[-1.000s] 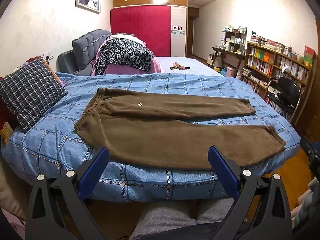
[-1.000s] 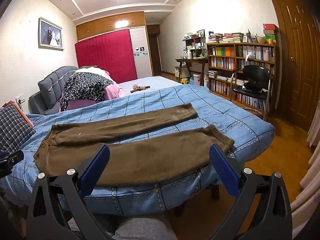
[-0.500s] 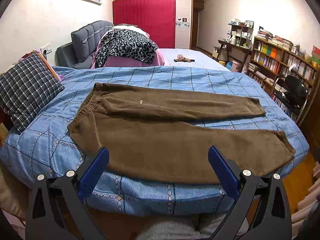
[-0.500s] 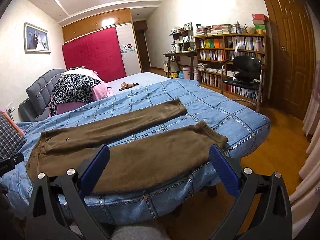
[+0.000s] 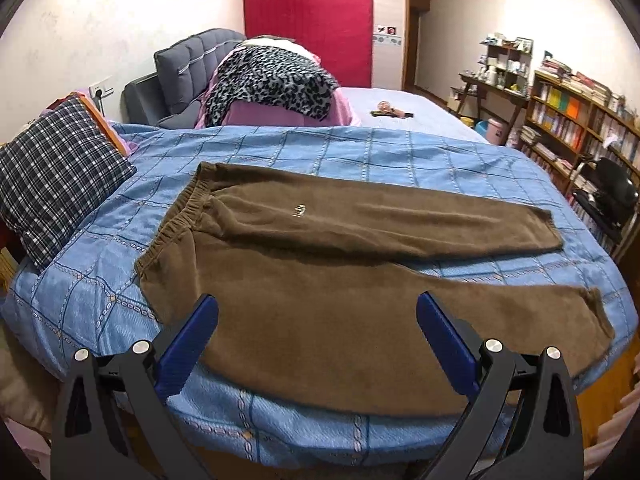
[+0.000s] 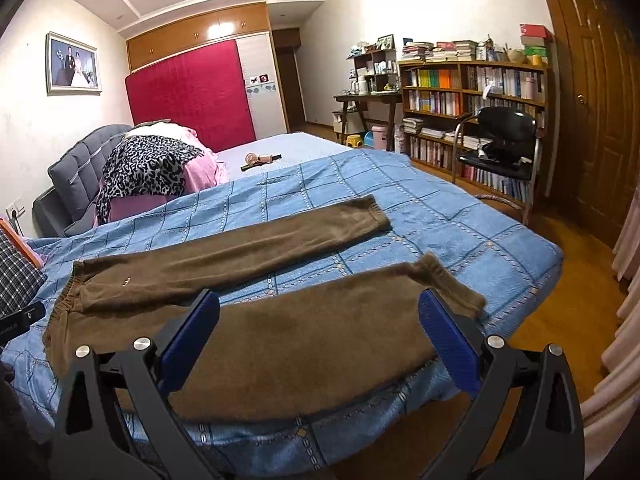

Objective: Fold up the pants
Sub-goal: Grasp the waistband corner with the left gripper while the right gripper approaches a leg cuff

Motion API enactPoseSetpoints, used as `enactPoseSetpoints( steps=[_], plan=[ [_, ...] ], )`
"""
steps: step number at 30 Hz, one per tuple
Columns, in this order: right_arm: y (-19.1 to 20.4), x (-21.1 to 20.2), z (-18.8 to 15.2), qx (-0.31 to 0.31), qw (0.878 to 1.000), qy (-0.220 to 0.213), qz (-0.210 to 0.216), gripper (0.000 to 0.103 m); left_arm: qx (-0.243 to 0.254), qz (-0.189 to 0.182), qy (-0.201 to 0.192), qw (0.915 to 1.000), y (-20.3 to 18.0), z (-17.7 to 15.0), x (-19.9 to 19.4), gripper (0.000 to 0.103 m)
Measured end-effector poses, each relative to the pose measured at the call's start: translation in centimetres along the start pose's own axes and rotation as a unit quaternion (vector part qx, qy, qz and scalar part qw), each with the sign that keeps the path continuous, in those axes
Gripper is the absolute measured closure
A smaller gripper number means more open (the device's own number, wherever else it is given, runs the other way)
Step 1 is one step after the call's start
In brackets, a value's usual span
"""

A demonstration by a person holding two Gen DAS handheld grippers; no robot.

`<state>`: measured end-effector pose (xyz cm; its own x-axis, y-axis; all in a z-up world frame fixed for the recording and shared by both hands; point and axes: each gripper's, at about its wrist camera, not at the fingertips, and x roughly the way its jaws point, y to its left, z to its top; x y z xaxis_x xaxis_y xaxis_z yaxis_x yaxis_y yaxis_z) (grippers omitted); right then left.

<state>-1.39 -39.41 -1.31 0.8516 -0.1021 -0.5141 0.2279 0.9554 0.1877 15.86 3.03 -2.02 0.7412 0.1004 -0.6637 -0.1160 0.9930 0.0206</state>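
Fuzzy brown pants flat on quilted blue bedspread, left claw spread, right claw spread

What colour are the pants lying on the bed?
Brown. The pants show best in the left wrist view, spread flat on the blue bedspread.

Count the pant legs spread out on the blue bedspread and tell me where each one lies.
2. The far leg lies toward the headboard, its cuff flat on the bedspread. The near leg runs along the bed's front edge, under both open tongs. None appear hidden.
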Motion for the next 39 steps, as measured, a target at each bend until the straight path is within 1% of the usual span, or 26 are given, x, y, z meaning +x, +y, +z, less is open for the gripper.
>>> enactPoseSetpoints(
  steps=[3,9,13,21,24,27,30,35,39],
  plan=[
    [0.2,2.7,0.7,0.005,1.000,0.022,0.001,0.003,-0.010,0.011,0.010,0.9998,0.8,1.2,2.1,0.005],
    [1.2,6.9,1.6,0.006,0.999,0.041,-0.006,0.003,-0.021,0.027,0.035,0.9988,1.9,2.7,6.3,0.005],
    [1.5,8.8,1.7,0.009,0.998,0.056,-0.005,0.003,-0.024,0.029,0.048,0.9982,2.2,3.0,8.0,0.005],
    [2.8,11.4,1.8,-0.009,0.997,0.069,-0.010,0.003,-0.027,0.034,0.065,0.9969,2.9,3.6,11.0,0.005],
    [2.7,12.7,2.0,-0.012,0.997,0.078,-0.015,0.003,-0.017,0.047,0.071,0.9962,3.1,3.9,12.8,0.005],
    [2.2,14.5,2.3,-0.002,0.995,0.093,-0.021,0.003,-0.008,0.068,0.086,0.9940,3.9,4.4,15.5,0.005],
    [2.3,16.2,2.6,-0.001,0.994,0.101,-0.030,0.003,-0.013,0.082,0.105,0.9910,5.3,5.1,18.0,0.005],
    [2.9,18.9,2.8,-0.008,0.992,0.121,-0.035,0.003,-0.027,0.094,0.126,0.9873,7.5,6.6,21.3,0.005],
    [3.1,21.2,3.3,0.000,0.990,0.140,-0.034,0.003,-0.044,0.098,0.143,0.9838,9.4,8.2,23.7,0.005]
  ],
)
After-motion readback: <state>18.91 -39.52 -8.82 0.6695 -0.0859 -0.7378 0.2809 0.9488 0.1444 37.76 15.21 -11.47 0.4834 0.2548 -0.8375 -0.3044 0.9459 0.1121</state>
